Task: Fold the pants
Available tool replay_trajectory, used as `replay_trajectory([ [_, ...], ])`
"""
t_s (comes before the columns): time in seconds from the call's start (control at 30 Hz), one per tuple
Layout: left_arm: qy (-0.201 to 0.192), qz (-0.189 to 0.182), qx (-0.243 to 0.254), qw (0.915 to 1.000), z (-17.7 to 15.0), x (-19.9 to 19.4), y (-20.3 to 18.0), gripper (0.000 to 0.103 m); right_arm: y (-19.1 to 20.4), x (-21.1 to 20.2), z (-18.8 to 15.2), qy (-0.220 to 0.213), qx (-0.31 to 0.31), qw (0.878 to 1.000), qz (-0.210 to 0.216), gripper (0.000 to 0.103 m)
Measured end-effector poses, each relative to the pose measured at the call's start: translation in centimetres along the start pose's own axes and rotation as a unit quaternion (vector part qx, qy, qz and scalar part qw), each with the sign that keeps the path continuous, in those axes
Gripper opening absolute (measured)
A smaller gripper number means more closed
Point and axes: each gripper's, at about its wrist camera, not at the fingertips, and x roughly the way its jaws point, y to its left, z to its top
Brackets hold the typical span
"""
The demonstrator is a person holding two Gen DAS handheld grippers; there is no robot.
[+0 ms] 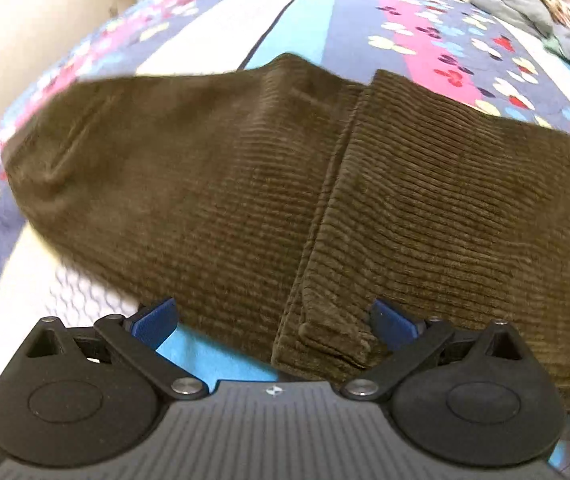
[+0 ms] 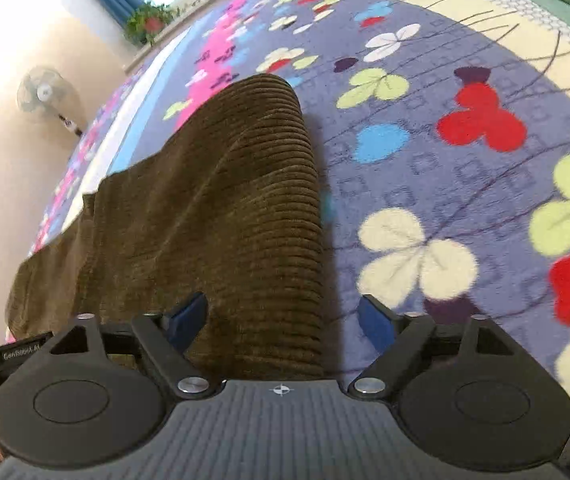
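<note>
Olive-brown corduroy pants (image 1: 245, 184) lie folded on a flowered bedspread (image 1: 425, 40), with one folded layer on top at the right. My left gripper (image 1: 273, 320) is open just above the near edge of the pants, its blue pads (image 1: 153, 318) apart and holding nothing. In the right wrist view the pants (image 2: 221, 216) stretch away with a rounded fold at the far end. My right gripper (image 2: 281, 320) is open over the near end of the pants, empty.
The bedspread (image 2: 445, 160) extends to the right. A pile of other clothes (image 1: 525, 4) lies at the far right of the bed. A standing fan (image 2: 45, 92) and a potted plant (image 2: 149, 20) are by the wall beyond the bed.
</note>
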Motion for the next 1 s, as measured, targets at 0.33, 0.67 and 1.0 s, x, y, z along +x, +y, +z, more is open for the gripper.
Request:
replay_trajectory([
  [0.33,0.011,-0.008,-0.043,0.9990,-0.9,0.3,0.9,0.103,-0.7,-0.3,1.1,0.028,0.044,0.998,0.045,0.094],
  [0.67,0.030,-0.125,-0.145,0.9810,-2.4,-5.2,0.0,0.103,-2.8,-2.8,2.1,0.000,0.055,0.998,0.031,0.094],
  [1.0,0.154,-0.231,-0.268,0.9223,-5.1,-1.0,-4.2,0.103,-5.0,-4.2,3.5,-0.019,0.038,0.999,0.019,0.098],
])
